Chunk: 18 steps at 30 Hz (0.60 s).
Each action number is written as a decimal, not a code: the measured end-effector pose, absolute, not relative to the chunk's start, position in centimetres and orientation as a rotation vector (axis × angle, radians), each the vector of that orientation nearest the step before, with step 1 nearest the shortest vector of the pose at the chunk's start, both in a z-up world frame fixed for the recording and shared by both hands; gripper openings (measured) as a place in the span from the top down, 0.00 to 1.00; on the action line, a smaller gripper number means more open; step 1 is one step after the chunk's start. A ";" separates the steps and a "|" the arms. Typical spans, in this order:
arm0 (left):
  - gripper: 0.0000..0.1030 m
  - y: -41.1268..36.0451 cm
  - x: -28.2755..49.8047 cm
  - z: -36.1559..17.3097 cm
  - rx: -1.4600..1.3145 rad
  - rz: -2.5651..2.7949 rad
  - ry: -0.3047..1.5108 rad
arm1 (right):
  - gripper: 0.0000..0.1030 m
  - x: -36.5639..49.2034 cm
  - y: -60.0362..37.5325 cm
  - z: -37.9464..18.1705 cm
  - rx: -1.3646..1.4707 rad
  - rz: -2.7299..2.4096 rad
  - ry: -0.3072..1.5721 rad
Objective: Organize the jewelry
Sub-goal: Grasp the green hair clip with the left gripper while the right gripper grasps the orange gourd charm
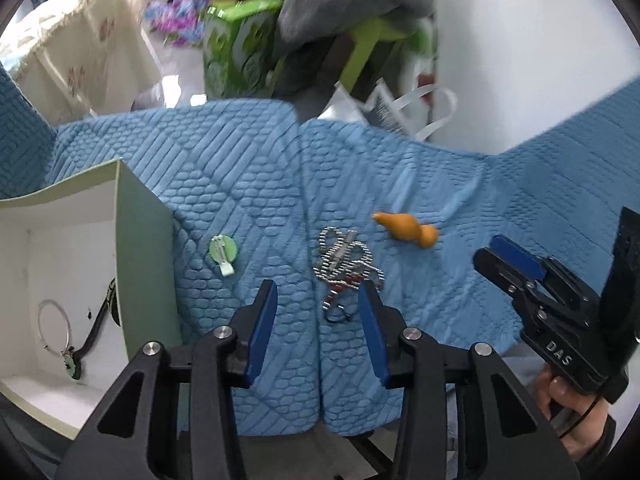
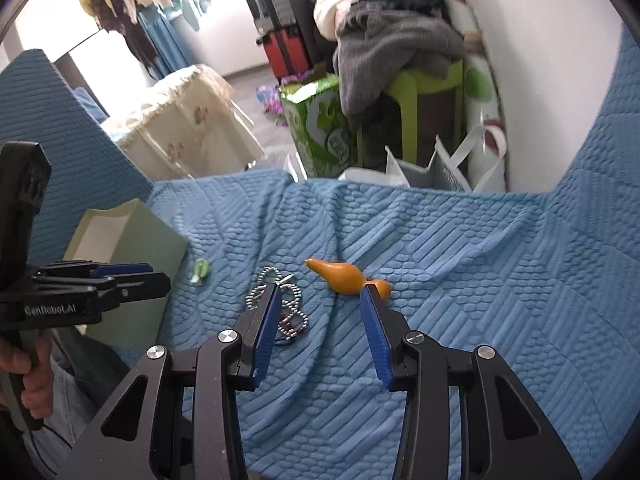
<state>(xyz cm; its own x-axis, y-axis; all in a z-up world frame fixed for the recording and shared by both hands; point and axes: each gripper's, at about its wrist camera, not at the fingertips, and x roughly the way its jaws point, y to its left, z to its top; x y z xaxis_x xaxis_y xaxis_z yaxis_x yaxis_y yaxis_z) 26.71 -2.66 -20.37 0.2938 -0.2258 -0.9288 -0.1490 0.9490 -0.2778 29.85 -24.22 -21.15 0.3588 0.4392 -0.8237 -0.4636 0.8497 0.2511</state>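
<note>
A tangled silver bead chain point(image 1: 345, 268) point(image 2: 280, 304) lies on the blue quilted cover point(image 1: 248, 184) point(image 2: 460, 280). An orange gourd-shaped charm point(image 1: 408, 229) point(image 2: 344, 276) rests to its right, and a small green round clip point(image 1: 223, 251) point(image 2: 200, 271) to its left. My left gripper point(image 1: 318, 300) hovers open just short of the chain, nothing between its blue pads. My right gripper point(image 2: 322, 300) is open above the cover, its right fingertip in front of the gourd. An open pale green box point(image 1: 120, 248) point(image 2: 132, 240) holds a silver ring hoop point(image 1: 54, 324) and a dark strap.
Beyond the cover's far edge stand a green carton point(image 1: 236, 48) point(image 2: 320, 128), a lime stool with grey clothes point(image 1: 360, 8), a white bag point(image 2: 436, 172) and a cloth-draped table point(image 1: 80, 48). A person's hand point(image 1: 576, 412) holds the right gripper's handle.
</note>
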 end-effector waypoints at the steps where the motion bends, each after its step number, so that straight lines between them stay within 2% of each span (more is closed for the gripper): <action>1: 0.59 -2.6 27.5 -21.0 -0.320 -0.030 1.307 | 0.63 30.5 -23.9 -21.6 -0.032 0.593 1.073; 12: 0.62 -2.5 30.2 -26.4 -0.174 0.155 1.478 | 0.67 33.8 -22.0 -25.0 -0.096 0.613 1.187; 18: 0.62 -2.8 31.0 -27.9 -0.115 0.221 1.479 | 0.67 34.5 -21.1 -26.1 -0.147 0.623 1.210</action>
<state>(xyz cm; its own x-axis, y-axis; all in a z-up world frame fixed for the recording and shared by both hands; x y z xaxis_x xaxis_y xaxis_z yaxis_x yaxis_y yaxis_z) 30.99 -2.78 -27.88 0.0765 0.0767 -0.9941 -0.2167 0.9745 0.0585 34.54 -21.13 -26.08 0.2096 0.3702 -0.9050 -0.5220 0.8250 0.2166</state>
